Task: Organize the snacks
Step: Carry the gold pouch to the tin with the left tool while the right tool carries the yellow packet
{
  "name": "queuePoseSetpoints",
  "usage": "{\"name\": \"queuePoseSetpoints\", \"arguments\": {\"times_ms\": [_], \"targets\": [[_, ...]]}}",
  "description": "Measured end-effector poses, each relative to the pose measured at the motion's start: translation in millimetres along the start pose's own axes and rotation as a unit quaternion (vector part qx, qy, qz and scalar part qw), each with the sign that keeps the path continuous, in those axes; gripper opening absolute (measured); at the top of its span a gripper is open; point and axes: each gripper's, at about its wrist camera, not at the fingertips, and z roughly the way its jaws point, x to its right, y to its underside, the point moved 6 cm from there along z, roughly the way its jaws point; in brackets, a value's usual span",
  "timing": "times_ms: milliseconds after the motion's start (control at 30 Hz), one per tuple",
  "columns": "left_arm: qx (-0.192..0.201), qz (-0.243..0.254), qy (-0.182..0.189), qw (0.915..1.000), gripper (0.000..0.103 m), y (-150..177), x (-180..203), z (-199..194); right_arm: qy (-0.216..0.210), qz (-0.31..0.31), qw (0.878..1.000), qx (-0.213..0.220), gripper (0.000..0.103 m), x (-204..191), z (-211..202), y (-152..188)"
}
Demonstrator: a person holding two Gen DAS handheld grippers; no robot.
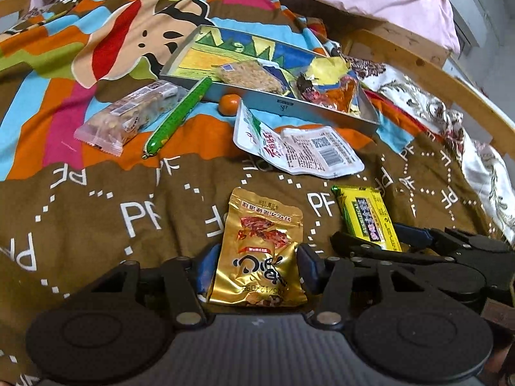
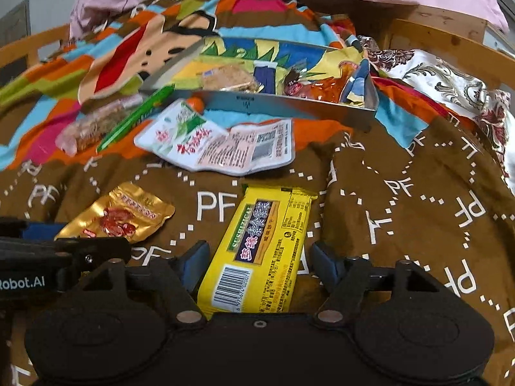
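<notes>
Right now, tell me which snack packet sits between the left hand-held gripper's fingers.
The gold foil pouch, between the left hand-held gripper fingers. The yellow bar packet lies in the right hand-held gripper; the white packet lies farther off.

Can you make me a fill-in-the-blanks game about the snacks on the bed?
1. The left gripper straddles a shiny ____ pouch.
2. The right gripper straddles a ____ packet with a barcode.
3. The long green stick leans on the ____.
4. The white pouch lies ____ the tray.

Missing words: gold; yellow; tray; outside
</notes>
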Motion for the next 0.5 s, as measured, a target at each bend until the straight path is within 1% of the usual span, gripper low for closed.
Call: {"name": "queuePoseSetpoints", "arguments": {"times_ms": [33, 100, 167, 300, 367, 400, 500], "targets": [[-0.002, 0.006, -0.002, 1.0000, 0.057, 0.3, 1.5, 0.8, 0.002, -0.005, 1.000, 0.000, 0.067, -0.6, 0.4, 0.3], [-0.008, 0.023, -0.008, 0.9997, 0.057, 1.4, 4.8, 2.7, 0.008, -0.015, 1.000, 0.003, 0.056, -2.0, -0.4, 0.7], [-0.011, 0.047, -0.018, 0.9987, 0.057, 2.9, 9.8, 4.3, 0.007, -0.010, 1.000, 0.006, 0.055, 0.0, -1.7, 0.7], [-0.013, 0.068, -0.022, 0.9973, 0.058, 5.9, 14.7, 2.6, 0.006, -0.004, 1.000, 0.022, 0.054, 2.5, -8.8, -1.8], [-0.007, 0.062, -0.017, 0.9979, 0.056, 6.6, 14.3, -0.5, 0.001, 0.002, 0.999, 0.038, 0.053, 3.9, -16.4, -3.7], [-0.006, 0.052, -0.008, 0.9986, 0.056, 6.6, 13.0, -2.5, 0.001, 0.004, 0.999, 0.046, 0.052, 4.3, -20.3, -4.8], [-0.001, -0.002, 0.023, 0.9997, 0.053, 3.8, 1.8, -8.2, -0.004, 0.009, 0.997, 0.073, 0.051, 5.0, -32.1, -8.4]]}}
